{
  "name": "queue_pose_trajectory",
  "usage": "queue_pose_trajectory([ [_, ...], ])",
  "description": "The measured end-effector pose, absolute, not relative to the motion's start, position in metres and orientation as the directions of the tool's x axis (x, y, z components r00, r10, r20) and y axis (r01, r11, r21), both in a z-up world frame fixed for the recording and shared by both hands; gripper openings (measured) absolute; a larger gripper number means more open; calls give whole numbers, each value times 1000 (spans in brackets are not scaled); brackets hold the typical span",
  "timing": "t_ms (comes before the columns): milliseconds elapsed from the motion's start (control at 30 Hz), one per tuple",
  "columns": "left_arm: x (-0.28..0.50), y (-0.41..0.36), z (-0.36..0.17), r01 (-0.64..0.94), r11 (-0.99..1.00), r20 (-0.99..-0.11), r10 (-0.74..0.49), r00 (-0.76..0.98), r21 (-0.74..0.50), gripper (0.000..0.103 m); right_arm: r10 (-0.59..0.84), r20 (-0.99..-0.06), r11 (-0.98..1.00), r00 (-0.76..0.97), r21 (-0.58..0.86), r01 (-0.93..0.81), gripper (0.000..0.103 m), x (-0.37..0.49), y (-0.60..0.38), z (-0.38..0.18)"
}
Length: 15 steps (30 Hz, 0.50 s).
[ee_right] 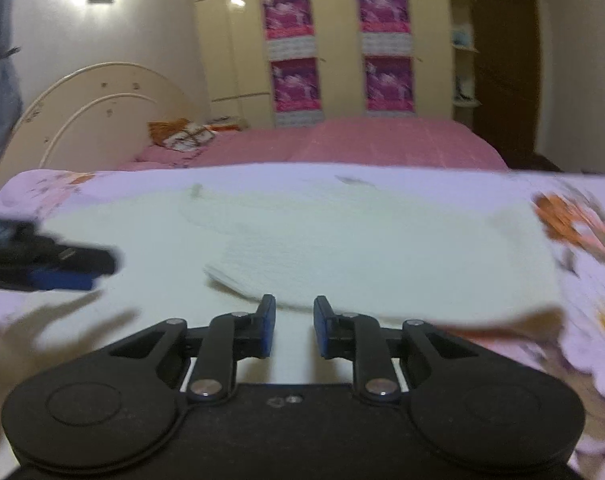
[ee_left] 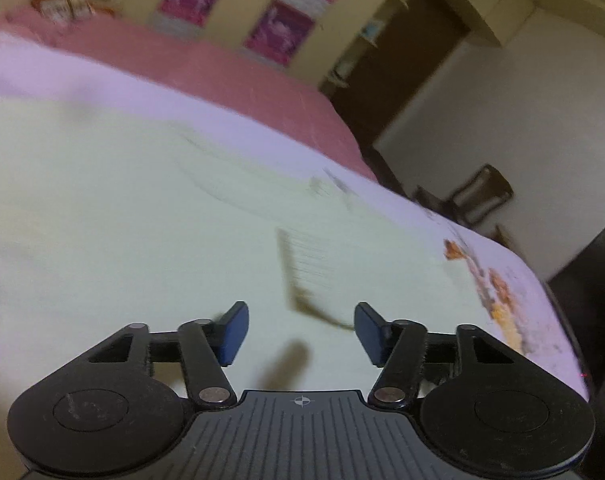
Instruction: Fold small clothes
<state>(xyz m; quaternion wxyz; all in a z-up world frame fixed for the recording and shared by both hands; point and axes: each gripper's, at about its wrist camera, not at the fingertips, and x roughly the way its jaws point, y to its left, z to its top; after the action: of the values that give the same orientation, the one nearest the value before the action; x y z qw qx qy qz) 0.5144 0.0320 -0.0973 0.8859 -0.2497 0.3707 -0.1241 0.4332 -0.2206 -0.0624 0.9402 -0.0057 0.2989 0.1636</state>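
Left gripper [ee_left: 301, 330] jaws half apart, empty; right gripper [ee_right: 294, 326] narrow gap, empty, above pale garment [ee_right: 342, 248] on floral sheet [ee_right: 582, 300].

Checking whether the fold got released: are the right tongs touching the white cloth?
Apart. In the right wrist view the right tongs stand open with nothing between the pads, and the white cloth lies flat on the bed beyond them.

Black hand-held gripper [ee_left: 301, 332] bodies, blue finger pads [ee_right: 268, 330], silver pivot screws.
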Motion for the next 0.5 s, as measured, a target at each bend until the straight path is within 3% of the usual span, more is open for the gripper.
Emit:
queue_pose_trajectory([
  [100, 540, 8, -111, 24, 832, -608, -424, 671, -555, 50, 278, -567, 959, 776, 112, -262, 20, 432, -241, -64],
  [133, 546, 1, -113, 22, 838, -612, -415, 673, -545, 33, 273, -563, 961, 780, 129, -244, 20, 431, -248, -63],
  [167, 550, -3, -116, 16, 847, -623, -403, 670, -531, 4, 270, -560, 963, 783, 144, -229, 20, 428, -253, -66],
  [267, 553, 1, -118, 0, 845, -609, -386, 693, -535, 3, 267, -558, 962, 786, 204, -182, 22, 428, -267, -67],
  [400, 543, 20, -106, 11, 869, -586, -343, 734, -494, 3, 310, -540, 932, 782, 334, -140, 34, 432, -285, -68],
  [500, 539, 49, -98, -15, 882, -585, -300, 753, -472, 3, 359, -528, 893, 770, 435, -117, 38, 440, -292, -73],
])
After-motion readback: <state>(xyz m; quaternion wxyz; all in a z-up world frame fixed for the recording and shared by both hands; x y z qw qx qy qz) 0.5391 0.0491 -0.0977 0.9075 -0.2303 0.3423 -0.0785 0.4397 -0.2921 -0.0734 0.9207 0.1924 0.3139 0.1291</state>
